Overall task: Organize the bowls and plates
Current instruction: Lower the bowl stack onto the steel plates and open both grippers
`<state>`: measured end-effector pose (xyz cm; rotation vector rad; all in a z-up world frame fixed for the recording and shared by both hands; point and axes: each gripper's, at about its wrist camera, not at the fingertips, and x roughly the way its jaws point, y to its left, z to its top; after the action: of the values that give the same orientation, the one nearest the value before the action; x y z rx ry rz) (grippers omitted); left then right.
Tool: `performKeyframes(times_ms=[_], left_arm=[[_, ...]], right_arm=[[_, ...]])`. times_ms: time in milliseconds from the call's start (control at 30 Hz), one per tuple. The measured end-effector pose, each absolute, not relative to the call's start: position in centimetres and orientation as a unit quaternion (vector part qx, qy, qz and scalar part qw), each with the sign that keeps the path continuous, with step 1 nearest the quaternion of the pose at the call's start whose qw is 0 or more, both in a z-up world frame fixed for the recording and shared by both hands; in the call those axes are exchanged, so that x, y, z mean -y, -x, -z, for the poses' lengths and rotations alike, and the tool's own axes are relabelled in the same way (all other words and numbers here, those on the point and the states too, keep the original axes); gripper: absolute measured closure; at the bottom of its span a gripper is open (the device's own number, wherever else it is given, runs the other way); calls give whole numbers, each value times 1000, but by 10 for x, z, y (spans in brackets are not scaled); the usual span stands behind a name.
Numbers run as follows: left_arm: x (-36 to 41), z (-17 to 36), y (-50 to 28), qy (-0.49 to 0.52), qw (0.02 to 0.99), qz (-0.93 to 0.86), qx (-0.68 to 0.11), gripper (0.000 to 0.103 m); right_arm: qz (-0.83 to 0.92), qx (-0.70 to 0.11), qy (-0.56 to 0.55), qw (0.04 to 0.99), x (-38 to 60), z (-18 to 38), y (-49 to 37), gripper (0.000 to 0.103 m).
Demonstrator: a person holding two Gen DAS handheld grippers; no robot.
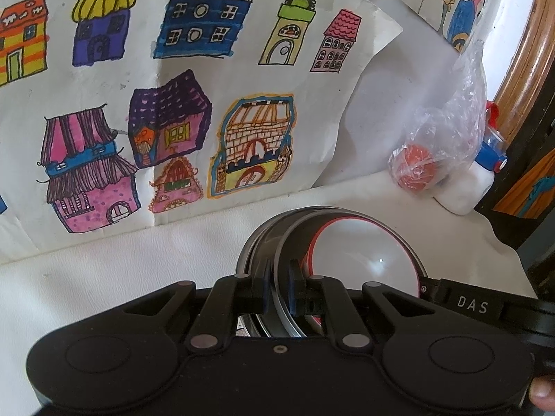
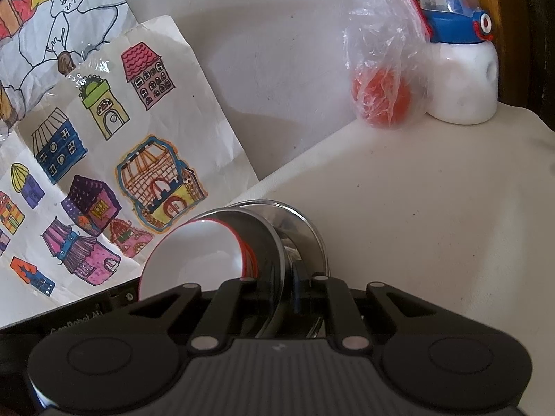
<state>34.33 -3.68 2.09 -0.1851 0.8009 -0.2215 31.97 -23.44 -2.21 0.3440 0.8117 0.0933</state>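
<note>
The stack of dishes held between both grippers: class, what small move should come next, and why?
Probably lower it gently. Both the left gripper and right gripper are clamped on the rim of the stack of dishes, which tilts over the white table.

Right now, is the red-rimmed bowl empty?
Empty: the red-rimmed bowl shows only bare white inside, nested in the metal dishes.

bowl (image 1: pixel 364 260): white inside, red rim
drawing (image 1: pixel 173 104): white paper, multicoloured houses
bottle (image 2: pixel 463 79): white body, blue-and-red cap
desk (image 2: pixel 433 225): off-white
</note>
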Motion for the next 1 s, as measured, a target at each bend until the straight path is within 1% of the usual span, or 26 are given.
performKeyframes(times_ms=[133,233,433,567,767,833,1000], left_arm=[[36,-21,-345,92,910,108,-389,94],[36,-21,-345,92,910,109,-389,94],[36,-20,-346,89,910,107,-391,92],[35,-19,-346,93,909,105,-392,88],[34,-20,-345,95,910,101,-391,84],[34,-20,-345,97,910,98,-391,83],[34,-19,-344,97,911,95,-390,80]], right_arm=[[-45,-388,-164,906,235,22,-318,88],[-39,-382,-154,910,235,22,-316,83],[-33,-375,-143,915,233,22,-315,83],[-28,-369,-139,918,233,22,-313,81],[-26,-358,-135,923,234,17,-311,72],[-17,-356,-120,927,232,17,-311,64],[-15,-355,-124,926,234,19,-309,62]])
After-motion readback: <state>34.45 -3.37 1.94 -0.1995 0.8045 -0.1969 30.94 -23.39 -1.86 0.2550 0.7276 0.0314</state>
